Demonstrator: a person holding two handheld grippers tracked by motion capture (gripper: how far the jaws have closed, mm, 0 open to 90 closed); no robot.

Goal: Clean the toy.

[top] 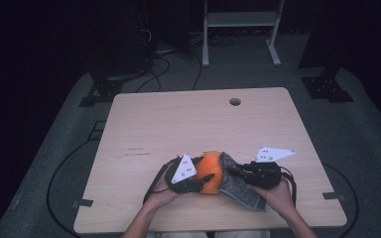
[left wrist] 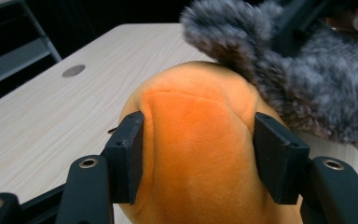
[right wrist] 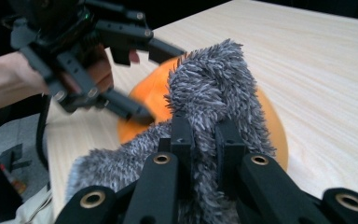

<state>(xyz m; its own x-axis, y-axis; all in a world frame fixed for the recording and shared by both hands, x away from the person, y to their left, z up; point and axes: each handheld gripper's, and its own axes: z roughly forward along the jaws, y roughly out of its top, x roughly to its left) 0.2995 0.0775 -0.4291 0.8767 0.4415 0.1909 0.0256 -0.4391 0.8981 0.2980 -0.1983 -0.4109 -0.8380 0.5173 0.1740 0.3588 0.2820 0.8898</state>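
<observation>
An orange plush ball point(top: 210, 168) lies near the table's front edge, half wrapped by a grey shaggy cloth point(top: 240, 191) on its right. My left gripper point(top: 198, 183) comes in from the left. In the left gripper view its pads point(left wrist: 129, 154) press into both sides of the orange plush point(left wrist: 196, 140), with the grey cloth point(left wrist: 307, 88) draped over the far side. My right gripper point(right wrist: 204, 133) is shut on a fold of the grey cloth point(right wrist: 214, 84), and beyond it are the orange plush point(right wrist: 144, 93) and the left gripper point(right wrist: 135, 79).
The light wooden table point(top: 178, 119) has a round cable hole point(top: 235, 101) near its far edge. Behind the table stand a white metal frame point(top: 238, 20) and black stand bases, with cables on the grey floor. Both forearms enter from the bottom edge.
</observation>
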